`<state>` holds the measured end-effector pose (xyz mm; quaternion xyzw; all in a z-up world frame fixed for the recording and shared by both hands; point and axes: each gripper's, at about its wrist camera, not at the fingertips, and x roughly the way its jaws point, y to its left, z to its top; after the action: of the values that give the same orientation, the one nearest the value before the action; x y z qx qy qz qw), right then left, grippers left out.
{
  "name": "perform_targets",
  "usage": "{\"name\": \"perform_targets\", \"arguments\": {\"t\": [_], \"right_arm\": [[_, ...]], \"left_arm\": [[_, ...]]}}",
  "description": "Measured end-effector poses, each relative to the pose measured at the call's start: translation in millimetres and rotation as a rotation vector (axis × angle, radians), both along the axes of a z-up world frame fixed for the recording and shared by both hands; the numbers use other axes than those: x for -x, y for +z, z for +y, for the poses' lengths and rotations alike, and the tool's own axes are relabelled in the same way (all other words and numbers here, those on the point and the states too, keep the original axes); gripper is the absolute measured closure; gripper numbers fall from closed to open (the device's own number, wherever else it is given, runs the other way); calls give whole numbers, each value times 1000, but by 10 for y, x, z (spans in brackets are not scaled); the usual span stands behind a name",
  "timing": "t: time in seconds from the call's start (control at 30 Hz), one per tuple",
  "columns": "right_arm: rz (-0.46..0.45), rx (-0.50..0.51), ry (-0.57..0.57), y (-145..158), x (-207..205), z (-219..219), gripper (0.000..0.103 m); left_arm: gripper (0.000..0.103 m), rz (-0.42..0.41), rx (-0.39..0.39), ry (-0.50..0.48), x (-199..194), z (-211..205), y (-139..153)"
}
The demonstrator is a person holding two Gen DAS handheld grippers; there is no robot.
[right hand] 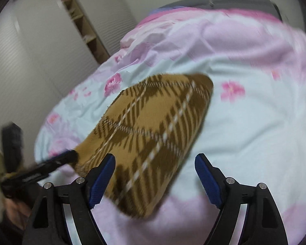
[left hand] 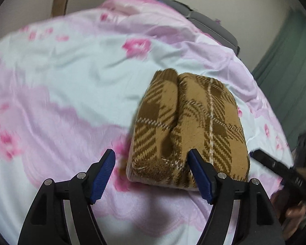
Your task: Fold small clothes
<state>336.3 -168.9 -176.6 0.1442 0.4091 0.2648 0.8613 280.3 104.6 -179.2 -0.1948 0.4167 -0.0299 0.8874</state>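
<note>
A folded brown plaid garment (left hand: 190, 130) lay on a bed covered by a pale blue and pink flowered quilt (left hand: 67, 77). It formed a thick, compact bundle with a crease running along its top, resting toward the near right part of the quilt in the left wrist view.

The left gripper (left hand: 151, 163) hovered at the garment's near end with its jaws spread apart and released; its right blue-padded finger stood in front of the cloth, its left finger over bare quilt beside the bundle. Nothing was pinched between the pads.

The right gripper (right hand: 155, 167) also stood with jaws wide and empty-handed. In its view the garment (right hand: 148, 134) ran diagonally from near left to far right, its near end lying between the two fingers, though the blur made it hard to say whether the left pad brushed the cloth.

Each camera caught the other gripper at the picture's edge. A pale wall (right hand: 30, 51) and gray headboard (left hand: 214, 26) lay beyond the bed.
</note>
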Motion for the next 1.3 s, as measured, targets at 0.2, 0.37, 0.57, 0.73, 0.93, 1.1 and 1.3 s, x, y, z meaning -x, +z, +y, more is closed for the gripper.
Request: {"name": "perform_targets", "arguments": {"t": [0.2, 0.37, 0.57, 0.73, 0.93, 1.1, 1.3], "right_arm": [[154, -198, -54, -314, -236, -74, 22], [216, -261, -54, -481, -485, -40, 20], [236, -256, 20, -620, -754, 149, 18], [269, -310, 61, -749, -913, 206, 18], [222, -323, 58, -652, -777, 238, 46], [155, -300, 48, -370, -565, 292, 49], [105, -331, 62, 46, -399, 496, 49]], "left_arm": [[16, 38, 82, 34, -107, 0, -184], [7, 76, 276, 63, -172, 117, -500], [9, 49, 348, 20, -242, 35, -590], [21, 16, 387, 23, -288, -12, -613], [46, -21, 365, 7, -216, -33, -481], [56, -55, 371, -6, -137, 58, -237], [56, -120, 365, -9, -10, 339, 183]]}}
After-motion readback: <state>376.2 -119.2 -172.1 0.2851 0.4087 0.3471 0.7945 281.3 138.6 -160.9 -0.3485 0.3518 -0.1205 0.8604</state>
